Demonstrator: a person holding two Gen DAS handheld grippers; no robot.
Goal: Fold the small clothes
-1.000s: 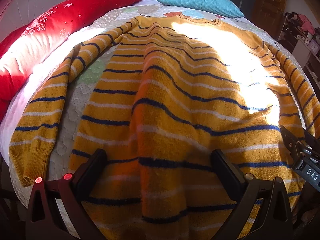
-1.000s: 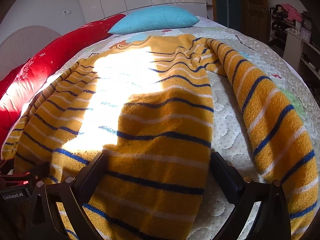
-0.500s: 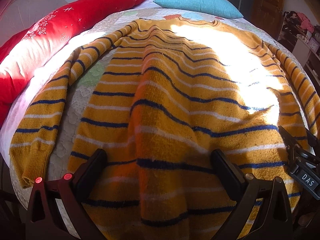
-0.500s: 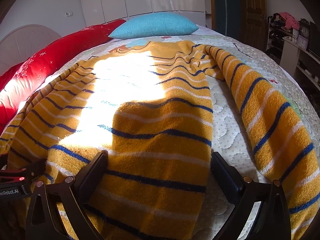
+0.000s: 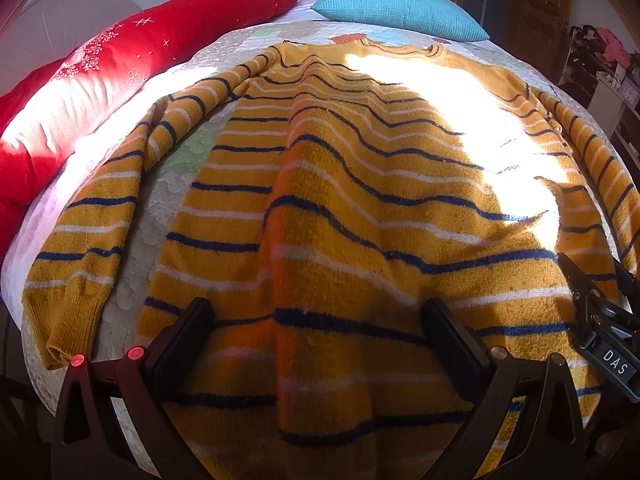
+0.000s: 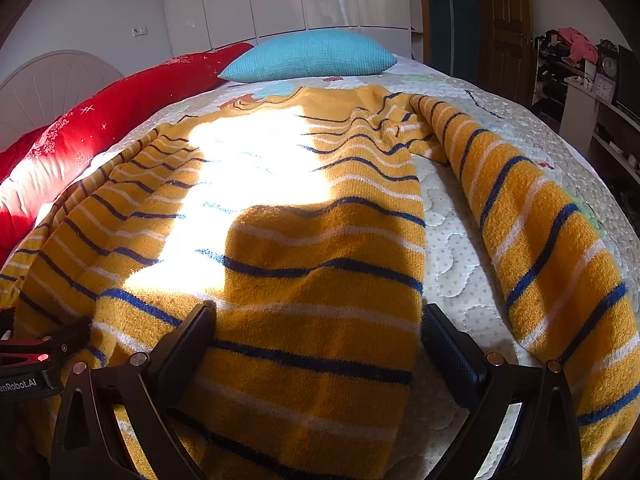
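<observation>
Fingers of both grippers, left [image 5: 318,334] and right [image 6: 316,334], spread apart over sweater [image 5: 360,200] hem.

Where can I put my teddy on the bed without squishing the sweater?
Two bare strips of quilt show: one between the sweater's body and its left sleeve, another between the body and the right sleeve. More quilt lies bare between the collar and the blue pillow. The middle is all sweater, and the red cushion crowds the left edge.
</observation>
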